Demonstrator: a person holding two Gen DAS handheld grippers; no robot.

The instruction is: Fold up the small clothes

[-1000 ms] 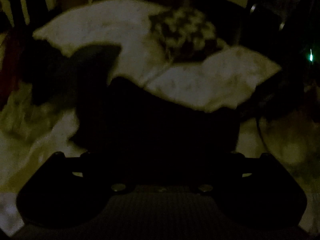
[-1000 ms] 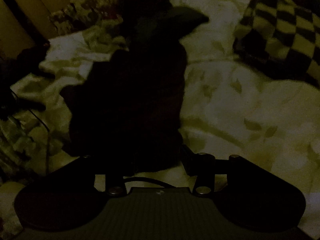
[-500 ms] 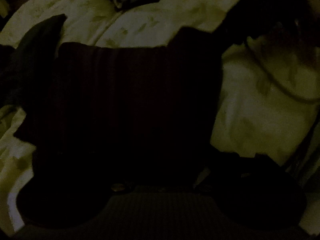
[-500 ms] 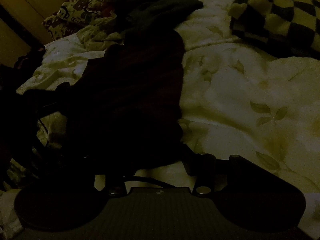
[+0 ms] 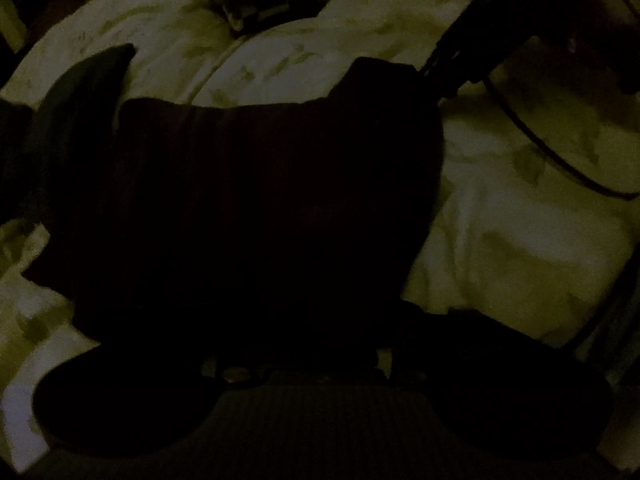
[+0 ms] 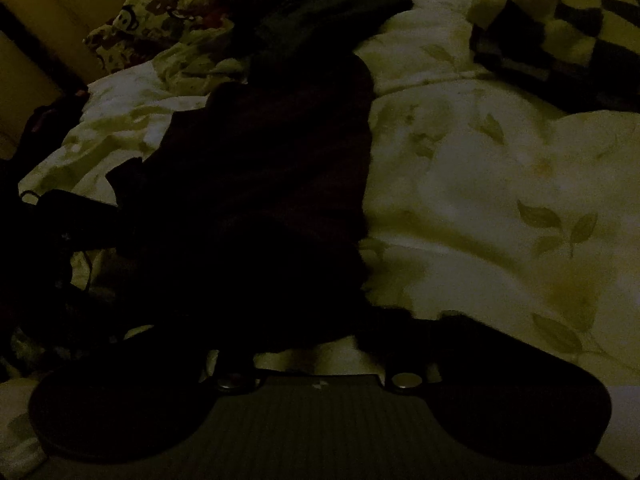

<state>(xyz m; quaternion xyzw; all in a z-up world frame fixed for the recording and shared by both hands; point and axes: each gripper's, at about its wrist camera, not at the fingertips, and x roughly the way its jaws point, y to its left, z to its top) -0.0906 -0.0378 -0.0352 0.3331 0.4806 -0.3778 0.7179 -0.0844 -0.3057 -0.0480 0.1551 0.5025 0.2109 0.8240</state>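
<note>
The scene is very dark. A dark striped garment (image 5: 260,208) lies spread on a pale leaf-print bedspread (image 5: 520,248). In the left wrist view it fills the middle and covers my left gripper (image 5: 304,336), whose fingers are lost in the dark cloth. In the right wrist view the same garment (image 6: 260,200) runs from my right gripper (image 6: 312,344) up toward the far side. My right gripper's fingers are hidden by the cloth's near edge. The other gripper shows as a dark shape at the garment's far right corner in the left wrist view (image 5: 452,64).
A checkered black-and-pale cloth (image 6: 560,20) lies at the far right of the bed. A patterned cloth (image 6: 160,20) and another dark garment (image 6: 340,4) lie at the far side. A dark cable (image 5: 560,160) loops over the bedspread on the right.
My left gripper has dropped low toward the bed, so the garment now lies spread flat and fills its view. The right gripper has moved a little closer along the cloth.
</note>
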